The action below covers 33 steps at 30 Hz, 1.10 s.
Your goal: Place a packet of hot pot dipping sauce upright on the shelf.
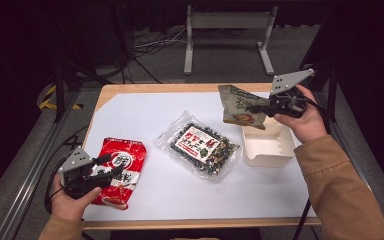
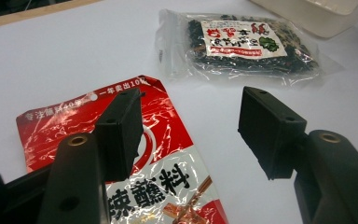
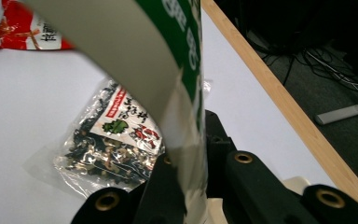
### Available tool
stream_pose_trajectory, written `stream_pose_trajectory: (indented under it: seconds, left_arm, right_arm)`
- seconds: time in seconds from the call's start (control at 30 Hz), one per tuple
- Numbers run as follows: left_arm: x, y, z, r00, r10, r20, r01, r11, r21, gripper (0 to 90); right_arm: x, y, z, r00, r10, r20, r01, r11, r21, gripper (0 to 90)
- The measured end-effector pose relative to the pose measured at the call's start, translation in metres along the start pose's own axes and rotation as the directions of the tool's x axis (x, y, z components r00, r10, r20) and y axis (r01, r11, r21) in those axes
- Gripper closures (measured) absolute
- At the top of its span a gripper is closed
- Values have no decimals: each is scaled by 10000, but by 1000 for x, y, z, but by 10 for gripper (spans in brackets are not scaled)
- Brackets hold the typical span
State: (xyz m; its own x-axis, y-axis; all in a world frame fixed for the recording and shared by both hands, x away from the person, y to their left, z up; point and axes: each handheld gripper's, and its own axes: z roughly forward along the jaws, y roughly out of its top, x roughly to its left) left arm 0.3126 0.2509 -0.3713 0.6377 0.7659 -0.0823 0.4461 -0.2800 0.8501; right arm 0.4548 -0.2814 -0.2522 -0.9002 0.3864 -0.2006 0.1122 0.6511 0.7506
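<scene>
My right gripper [image 1: 261, 106] is shut on the edge of an olive-green snack packet [image 1: 239, 106], which hangs in the air above the far left corner of a cream box [image 1: 269, 146]. In the right gripper view the packet [image 3: 168, 60] rises between the closed jaws. My left gripper [image 1: 111, 165] is open and hovers over a red and white sauce packet [image 1: 125, 160] that lies flat at the near left; its jaws stand wide apart above the red packet [image 2: 168, 140]. A clear bag of dark dried food [image 1: 201, 144] lies in the middle of the white mat.
The white mat [image 1: 145, 117] covers a wooden table [image 1: 130, 89] with metal rails at both sides. A white stand [image 1: 227, 22] and cables lie on the floor beyond the far edge. The clear bag [image 2: 242, 44] and the cream box [image 2: 317, 14] lie ahead of the left gripper.
</scene>
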Motion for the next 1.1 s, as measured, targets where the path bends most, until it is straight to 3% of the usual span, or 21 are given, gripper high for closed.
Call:
stream_pose_trajectory:
  seconds: [0.5, 0.97, 1.1]
  left_arm:
    - [3, -1, 9, 9999, 167, 36, -167, 9999, 4, 371]
    - [5, 3, 19, 9994, 209, 293, -212, 9997, 94, 343]
    - [5, 4, 22, 9986, 356, 387, -362, 9992, 168, 344]
  right_arm:
    - [-29, -8, -9, 9988, 179, 464, -175, 9998, -83, 888]
    - [-60, -29, -10, 9945, 527, 910, -506, 9984, -253, 888]
    - [-69, -34, -10, 9933, 660, 952, -659, 9978, -47, 889]
